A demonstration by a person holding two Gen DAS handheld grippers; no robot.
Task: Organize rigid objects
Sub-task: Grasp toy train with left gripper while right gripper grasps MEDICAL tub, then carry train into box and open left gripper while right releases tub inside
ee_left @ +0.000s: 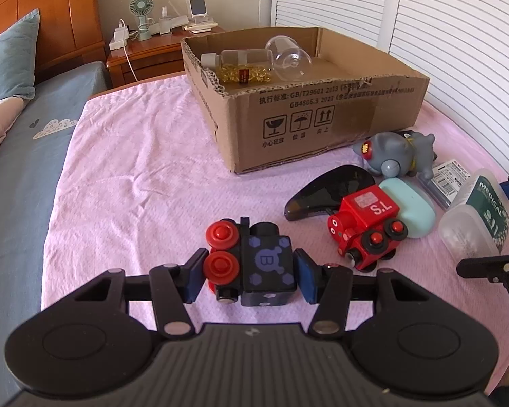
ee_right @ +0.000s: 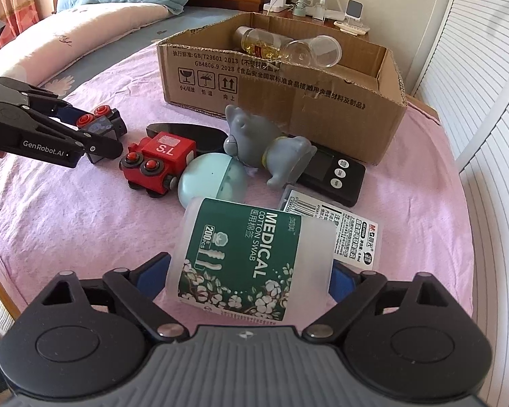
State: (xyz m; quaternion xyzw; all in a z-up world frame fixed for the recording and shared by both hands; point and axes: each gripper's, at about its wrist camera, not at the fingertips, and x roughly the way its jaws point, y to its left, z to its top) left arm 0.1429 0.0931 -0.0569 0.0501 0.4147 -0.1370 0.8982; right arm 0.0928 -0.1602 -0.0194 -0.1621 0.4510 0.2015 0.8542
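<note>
Black toy train (ee_left: 254, 264) on the pink sheet (ee_left: 135, 169), short of the cardboard box (ee_left: 322, 118), pinched at both sides by the left gripper (ee_left: 249, 276). Best lifted straight up, kept level, clear of the red train (ee_left: 366, 234) marked "S.L". Swab tub (ee_right: 251, 261), reading "MEDICAL COTTON SWAB", "200 pcs", between the right gripper (ee_right: 251, 276) pads; contact cannot be told. "GenRobot.AI" on the left gripper.

Black toy train (ee_left: 254, 264), swab tub (ee_right: 251, 264), both gripped
</note>
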